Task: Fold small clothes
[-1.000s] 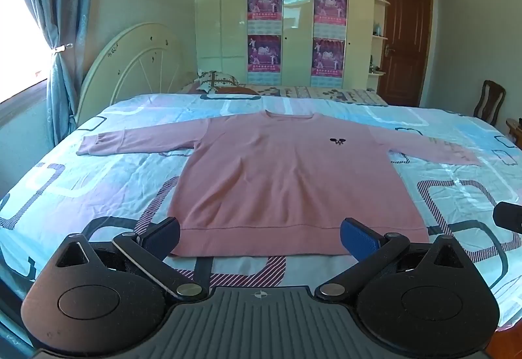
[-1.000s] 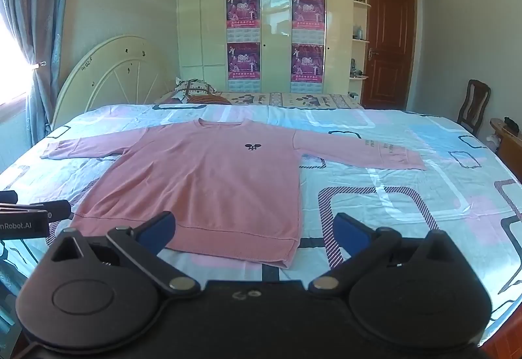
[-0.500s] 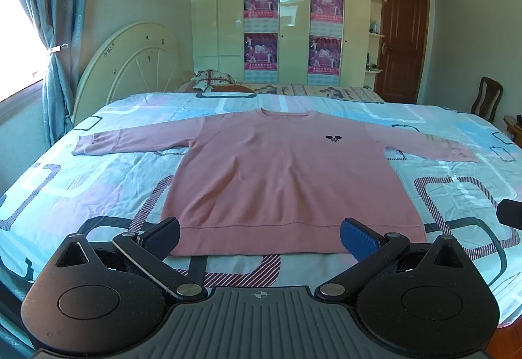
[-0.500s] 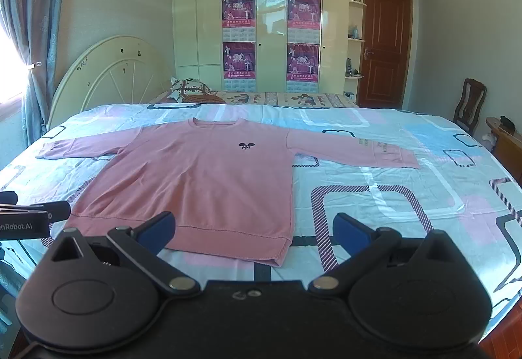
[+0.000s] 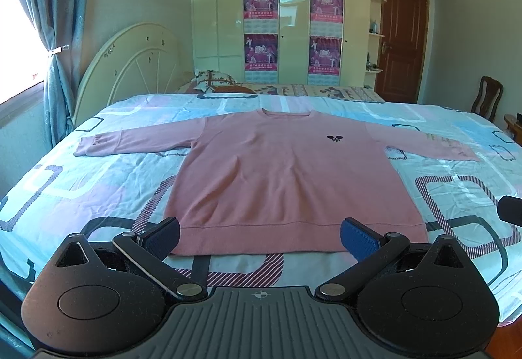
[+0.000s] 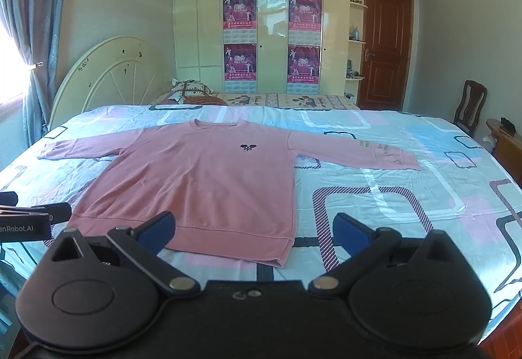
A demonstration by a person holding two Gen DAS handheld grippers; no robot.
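pink long-sleeved sweatshirt [image 5: 287, 176] with a small dark emblem [image 5: 335, 138] on the chest — laid flat, front up, on a bed covered by a pale blue and pink patterned sheet [image 5: 98, 176], both sleeves stretched out to left and right, ribbed hem nearest the cameras, round neckline at the far side. left gripper [image 5: 260, 233], black with blue finger pads [image 5: 359, 236], fingers spread wide and holding nothing, hovering near the hem; in its view the two pads sit just beside the hem's left and right corners. right gripper [image 6: 253, 228], same build, fingers likewise spread wide and empty, set near the hem's right corner; the left pad [image 6: 156, 228] overlaps the hem in view, contact cannot be told. far side of the room: cream arched headboard [image 5: 130, 65] at left, patterned pillow [image 5: 213, 80], cream wardrobe [image 5: 293, 16] bearing four magenta posters, brown wooden door [image 5: 403, 39], dark wooden chair [image 5: 486, 98] at right, blue curtain [image 5: 49, 33] at the left window.
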